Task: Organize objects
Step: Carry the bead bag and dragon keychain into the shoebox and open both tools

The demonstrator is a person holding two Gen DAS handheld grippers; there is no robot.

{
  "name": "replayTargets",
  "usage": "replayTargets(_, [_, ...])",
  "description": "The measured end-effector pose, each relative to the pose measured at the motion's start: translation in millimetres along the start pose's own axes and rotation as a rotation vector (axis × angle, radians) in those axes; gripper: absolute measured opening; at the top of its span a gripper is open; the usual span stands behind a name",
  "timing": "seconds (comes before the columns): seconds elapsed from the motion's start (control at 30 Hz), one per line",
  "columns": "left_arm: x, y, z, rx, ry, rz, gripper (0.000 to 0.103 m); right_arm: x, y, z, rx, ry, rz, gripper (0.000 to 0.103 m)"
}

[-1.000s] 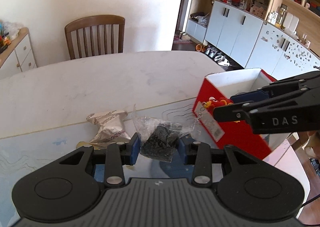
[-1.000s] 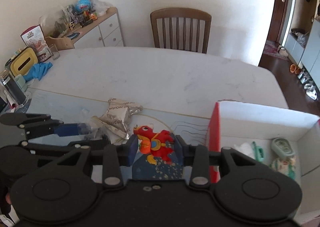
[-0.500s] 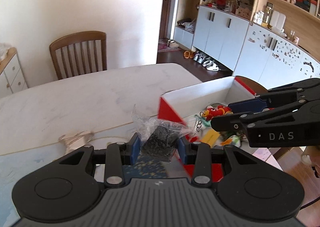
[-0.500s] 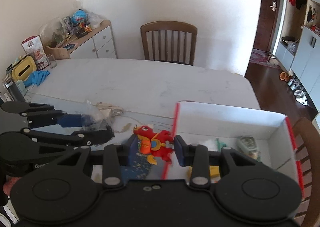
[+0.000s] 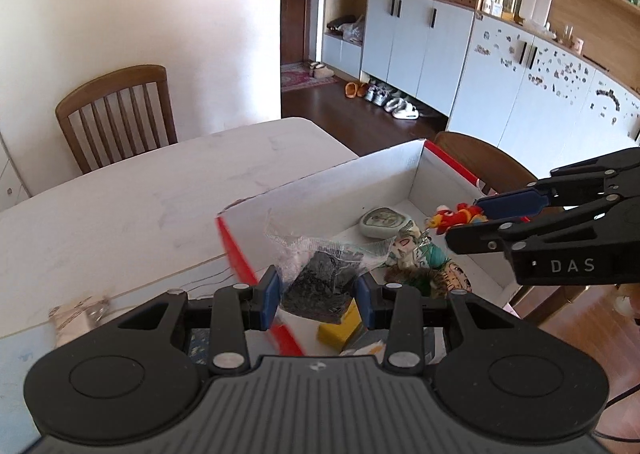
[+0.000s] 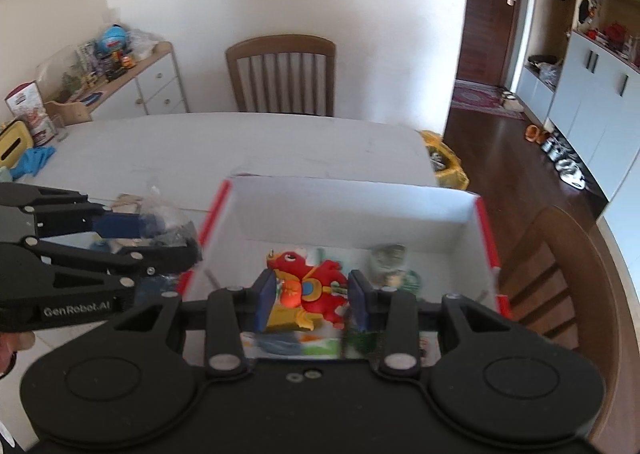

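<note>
Both tongs now hold bag and dragon over box

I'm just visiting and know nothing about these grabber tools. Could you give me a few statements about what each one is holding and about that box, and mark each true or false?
1. The right gripper holds a red dragon toy. True.
2. The left gripper is empty. False: its jaws grip a clear bag of dark bits.
3. The red-and-white box already contains items. True.
4. The red dragon toy lies on the table. False: it is held over the box.
</note>
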State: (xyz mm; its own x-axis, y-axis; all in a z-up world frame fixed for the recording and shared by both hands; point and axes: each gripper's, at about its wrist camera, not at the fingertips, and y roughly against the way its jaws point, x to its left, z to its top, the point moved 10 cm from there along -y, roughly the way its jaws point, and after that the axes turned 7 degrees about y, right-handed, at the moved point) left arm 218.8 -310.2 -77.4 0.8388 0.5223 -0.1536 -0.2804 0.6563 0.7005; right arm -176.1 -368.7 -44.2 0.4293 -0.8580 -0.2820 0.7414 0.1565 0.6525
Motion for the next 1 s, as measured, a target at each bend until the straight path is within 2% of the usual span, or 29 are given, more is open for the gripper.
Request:
replayTargets(0.37, [-29.8,-50.6,15.6,0.038,-0.008,0.024,0.038,-51.1,-20.8,-24.8,0.049,-0.023,-0.025,0.037])
replayTargets(0.67, [-42.4,-96.7,26.7,0.105,-0.029,0.039,0.038,-46.5,-40.5,-26.5,0.073,-0.006,0.013,0.037])
replayTargets(1.0, [-43.3,-135.2,15.8,0.197,-0.028,0.058,0.038,-31.1,-66.8,-41.5,0.138,0.033,0.052,0.037])
